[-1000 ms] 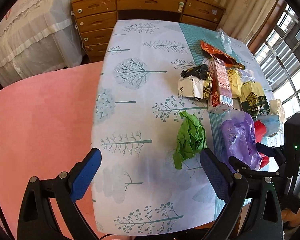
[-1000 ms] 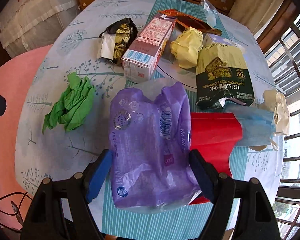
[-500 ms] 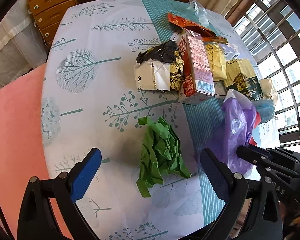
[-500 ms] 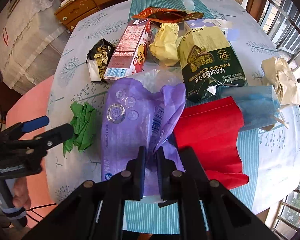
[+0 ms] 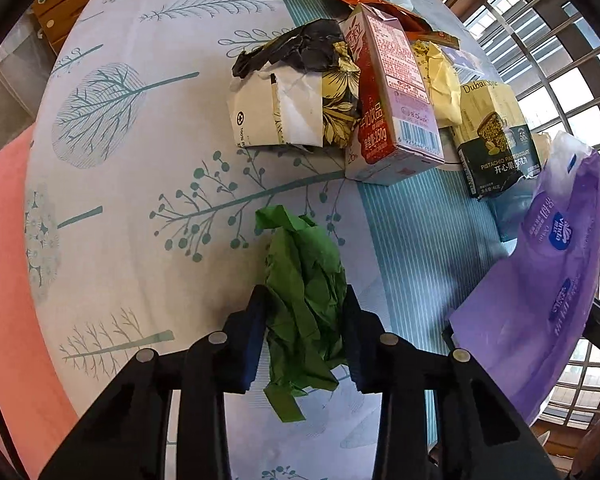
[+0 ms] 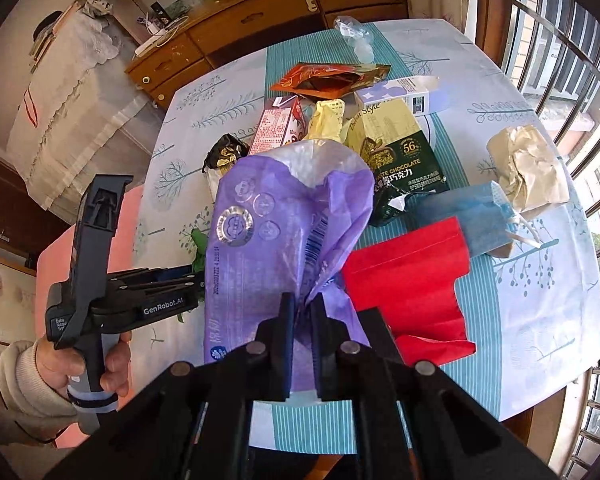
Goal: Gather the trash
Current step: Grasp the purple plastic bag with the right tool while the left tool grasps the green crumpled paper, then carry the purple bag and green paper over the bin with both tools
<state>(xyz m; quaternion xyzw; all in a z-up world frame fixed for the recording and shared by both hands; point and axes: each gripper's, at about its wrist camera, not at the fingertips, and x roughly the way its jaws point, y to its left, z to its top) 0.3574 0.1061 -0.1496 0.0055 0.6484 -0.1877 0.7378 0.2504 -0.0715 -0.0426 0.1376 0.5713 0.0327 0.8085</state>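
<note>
My left gripper (image 5: 304,312) is shut on a crumpled green paper (image 5: 304,280) lying on the tree-print tablecloth (image 5: 140,160). My right gripper (image 6: 304,312) is shut on a purple plastic bag (image 6: 276,232) and holds it raised above the table; the bag also hangs at the right of the left wrist view (image 5: 540,300). The left gripper also shows at the left of the right wrist view, its tips hidden behind the bag. More trash lies beyond: a red milk carton (image 5: 392,104), a black-and-white wrapper (image 5: 296,96), a chocolate box (image 6: 396,152).
A red paper (image 6: 412,284), a blue mask (image 6: 472,220), a beige crumpled paper (image 6: 528,168), a yellow wrapper (image 6: 326,120) and an orange pouch (image 6: 324,78) lie on the table. A wooden dresser (image 6: 260,20) stands behind. Window bars (image 6: 572,40) run along the right.
My left gripper moved forward and closed on the green paper. My right gripper lifted the purple bag higher off the table.
</note>
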